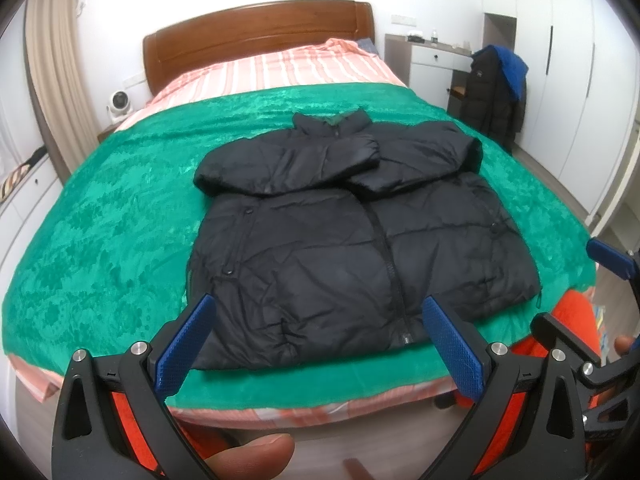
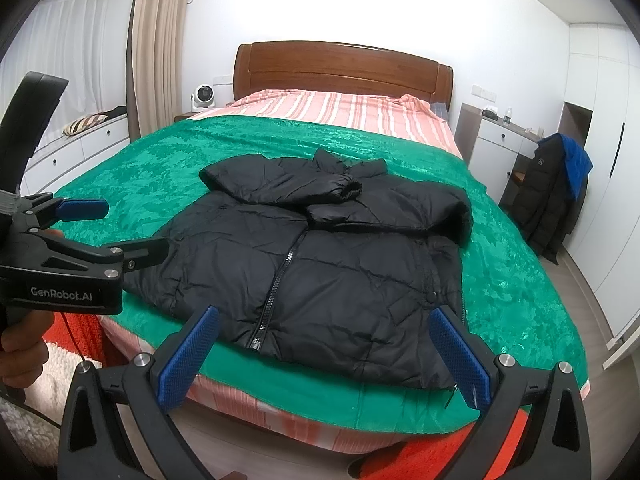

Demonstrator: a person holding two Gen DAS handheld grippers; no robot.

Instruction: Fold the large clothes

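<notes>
A black puffer jacket [image 1: 344, 240] lies front-up on the green blanket [image 1: 120, 208], zipper shut, both sleeves folded across its chest. It also shows in the right wrist view [image 2: 340, 264]. My left gripper [image 1: 320, 316] is open and empty, held just before the jacket's hem at the bed's near edge. My right gripper [image 2: 324, 324] is open and empty, over the hem further right. The left gripper [image 2: 120, 228] also shows at the left of the right wrist view, and the right gripper's blue fingertip [image 1: 612, 258] at the right edge of the left wrist view.
The bed has a wooden headboard [image 1: 260, 36] and a pink striped sheet [image 1: 288, 68]. A chair draped with dark and blue coats [image 2: 556, 192] stands to the right by white wardrobes [image 2: 612, 200]. A white fan [image 2: 203, 96] and drawers [image 2: 80, 148] are on the left.
</notes>
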